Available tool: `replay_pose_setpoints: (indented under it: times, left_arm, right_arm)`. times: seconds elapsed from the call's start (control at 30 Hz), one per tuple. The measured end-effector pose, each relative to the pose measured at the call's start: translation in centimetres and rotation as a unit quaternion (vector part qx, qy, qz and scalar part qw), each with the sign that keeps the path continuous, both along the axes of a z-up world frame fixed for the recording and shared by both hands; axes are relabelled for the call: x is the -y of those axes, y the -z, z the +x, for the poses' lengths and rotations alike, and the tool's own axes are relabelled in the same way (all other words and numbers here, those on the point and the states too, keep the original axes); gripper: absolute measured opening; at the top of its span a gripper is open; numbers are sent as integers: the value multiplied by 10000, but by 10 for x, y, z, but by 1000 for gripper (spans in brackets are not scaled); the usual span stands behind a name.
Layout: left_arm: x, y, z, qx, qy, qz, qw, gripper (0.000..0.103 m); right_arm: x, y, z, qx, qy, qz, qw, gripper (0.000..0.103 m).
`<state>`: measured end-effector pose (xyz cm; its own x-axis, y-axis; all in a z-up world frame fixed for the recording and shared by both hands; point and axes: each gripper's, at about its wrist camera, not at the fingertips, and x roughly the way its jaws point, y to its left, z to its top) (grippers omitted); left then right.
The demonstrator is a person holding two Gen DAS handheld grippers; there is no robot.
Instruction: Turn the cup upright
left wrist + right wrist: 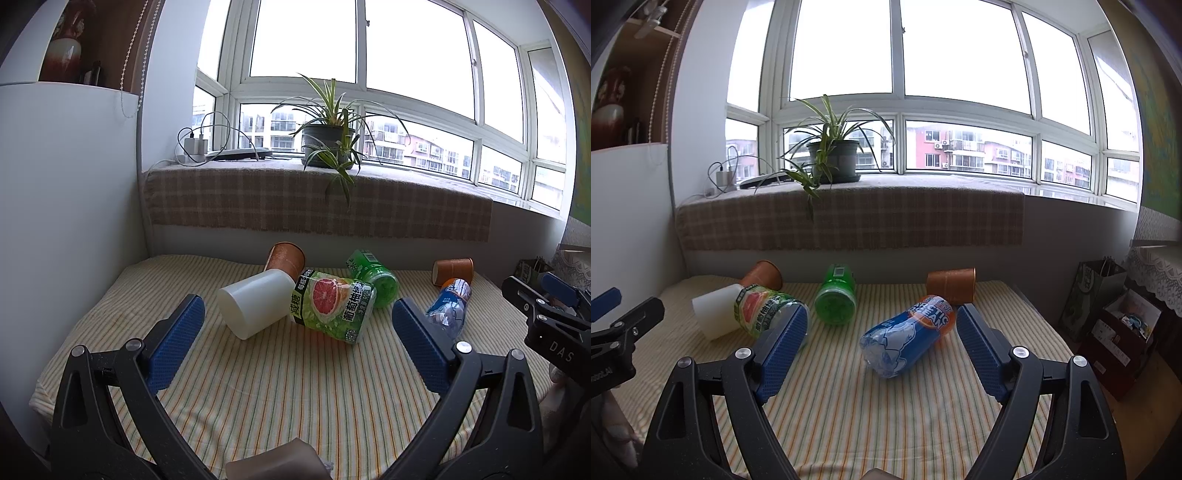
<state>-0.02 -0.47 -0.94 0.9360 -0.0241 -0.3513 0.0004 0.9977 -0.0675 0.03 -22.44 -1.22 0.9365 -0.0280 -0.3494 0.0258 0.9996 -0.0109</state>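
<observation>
A white cup (255, 302) lies on its side on the striped cloth, base toward me; it also shows in the right wrist view (714, 312). A brown paper cup (285, 259) lies behind it, and shows in the right wrist view (762, 278). A second brown paper cup (453, 270) lies on its side at the right, seen too from the right wrist (952, 285). My left gripper (297, 314) is open and empty, just short of the white cup. My right gripper (882, 321) is open and empty, with a blue bottle (908, 341) lying between its fingers.
A grapefruit-label cut bottle (334, 308) and a green cut bottle (373, 282) lie on their sides mid-table. The striped table (258, 387) ends at a wall below a windowsill with a potted plant (327, 142). Bags and a box (1123, 332) stand on the floor at the right.
</observation>
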Motion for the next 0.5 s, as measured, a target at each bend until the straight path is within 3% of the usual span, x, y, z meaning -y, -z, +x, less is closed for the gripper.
replay_pose_setpoints:
  times: [0.5]
  left_arm:
    - [1,6,1,-34,19,-24,10000,103]
  right_arm:
    - [-4,1,6,-58,-36,-31,10000,83]
